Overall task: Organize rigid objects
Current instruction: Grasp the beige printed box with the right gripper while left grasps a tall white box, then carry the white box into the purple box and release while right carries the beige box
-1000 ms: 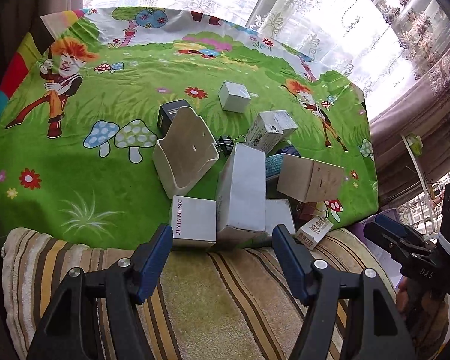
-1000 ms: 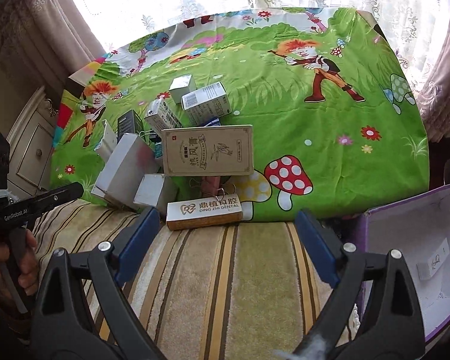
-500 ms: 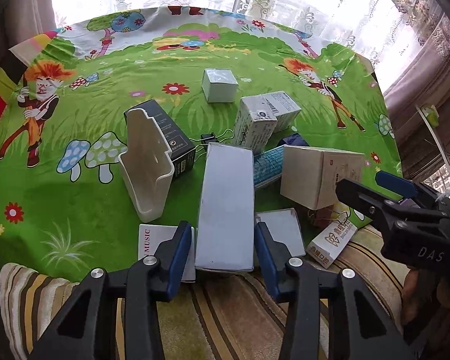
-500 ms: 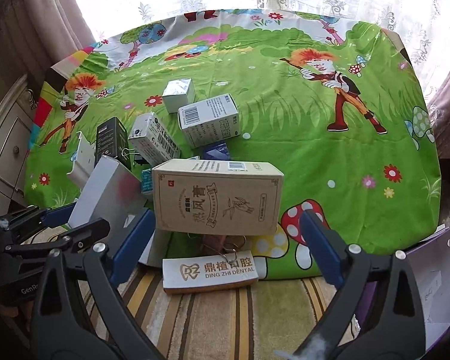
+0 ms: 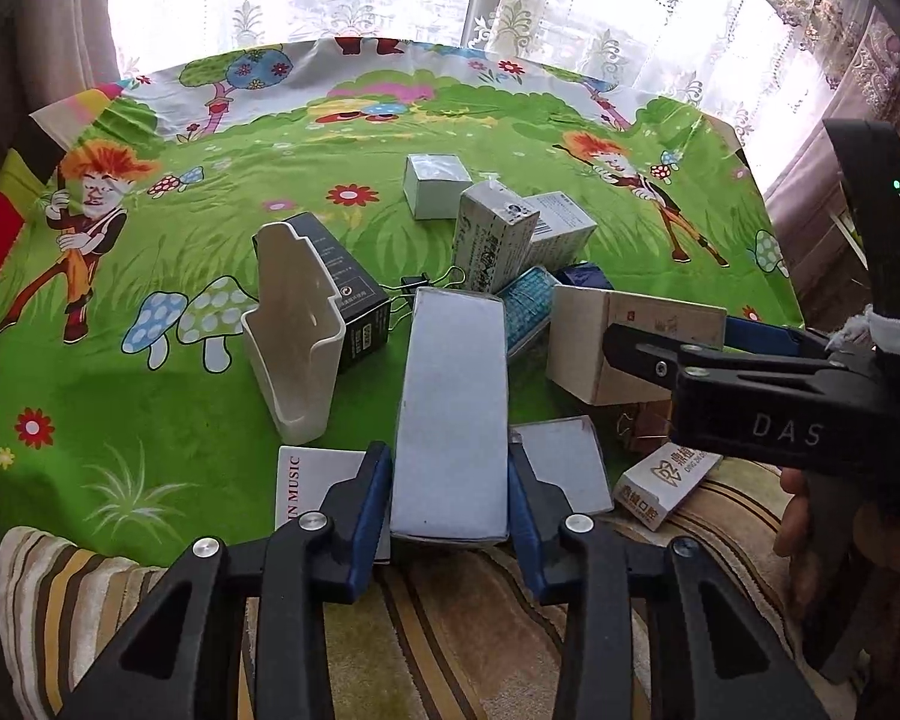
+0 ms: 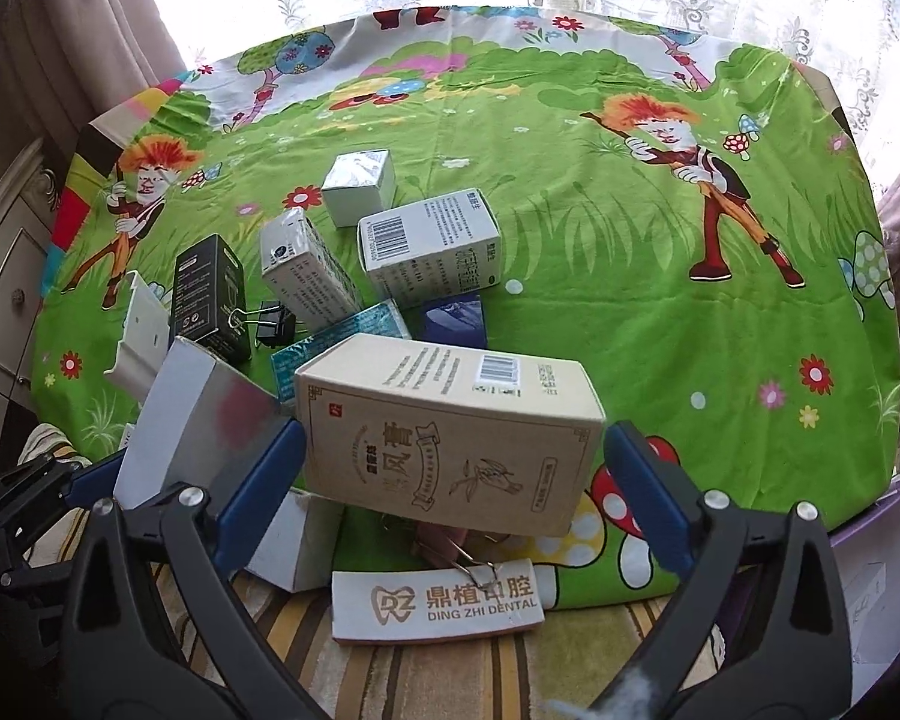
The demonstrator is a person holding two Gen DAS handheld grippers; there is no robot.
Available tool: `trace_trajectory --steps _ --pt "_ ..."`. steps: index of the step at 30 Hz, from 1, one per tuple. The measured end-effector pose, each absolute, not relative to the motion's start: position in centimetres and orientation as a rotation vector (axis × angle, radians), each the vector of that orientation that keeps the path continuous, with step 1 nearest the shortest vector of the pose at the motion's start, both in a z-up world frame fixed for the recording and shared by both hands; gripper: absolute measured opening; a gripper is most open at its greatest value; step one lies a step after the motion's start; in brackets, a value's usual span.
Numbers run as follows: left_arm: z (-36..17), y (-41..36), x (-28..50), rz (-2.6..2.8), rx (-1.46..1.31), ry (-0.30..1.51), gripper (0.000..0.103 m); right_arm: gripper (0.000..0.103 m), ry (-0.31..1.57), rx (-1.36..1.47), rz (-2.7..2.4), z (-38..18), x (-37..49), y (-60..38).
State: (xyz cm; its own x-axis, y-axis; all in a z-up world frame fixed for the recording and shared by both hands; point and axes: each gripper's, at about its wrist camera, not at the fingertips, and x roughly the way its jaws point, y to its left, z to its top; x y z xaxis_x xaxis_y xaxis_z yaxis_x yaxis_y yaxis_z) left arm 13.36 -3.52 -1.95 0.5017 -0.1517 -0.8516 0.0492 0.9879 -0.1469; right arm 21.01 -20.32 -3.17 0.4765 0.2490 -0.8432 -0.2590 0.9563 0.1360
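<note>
A long white box (image 5: 450, 396) lies end-on in the pile on the green cartoon cloth (image 5: 150, 396), and my left gripper (image 5: 450, 498) is shut on its near end, blue pads (image 5: 378, 480) pressing both sides. The same box (image 6: 198, 414) shows at the left of the right wrist view. A beige carton with a barcode (image 6: 450, 420) sits tilted on top of other boxes. My right gripper (image 6: 450, 468) straddles it with its jaws opening, and a gap shows at the right pad (image 6: 636, 468). From the left wrist view that gripper's fingers (image 5: 660, 354) reach in beside the beige carton (image 5: 576, 348).
Around them lie a white plastic holder (image 5: 294, 330), a black box (image 5: 342, 288), binder clips (image 6: 270, 324), several small white boxes (image 6: 432, 252), a teal box (image 6: 342, 342), a dental box (image 6: 435, 600) and a MUSIC box (image 5: 312, 492). A purple-edged box (image 6: 870, 588) stands at the right. Striped fabric (image 5: 450, 630) covers the near edge.
My left gripper came forward and closed on the long white box. My right gripper moved forward until its jaws stood on either side of the beige carton, spreading wider.
</note>
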Motion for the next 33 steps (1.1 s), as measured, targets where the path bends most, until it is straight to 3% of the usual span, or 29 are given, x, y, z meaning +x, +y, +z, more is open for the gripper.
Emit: trace_trajectory --steps 5,27,33 --pt "-2.0 -3.6 13.2 -0.120 -0.103 1.032 0.039 0.103 0.986 0.042 0.285 -2.3 20.4 -21.1" --pt "-2.0 -3.9 13.2 -0.115 -0.077 1.022 0.038 0.103 1.110 0.037 0.199 -4.8 22.4 -18.8" --pt "-0.7 -3.3 12.4 -0.101 -0.108 0.967 0.037 0.099 1.038 0.081 0.215 -3.6 20.9 -20.2"
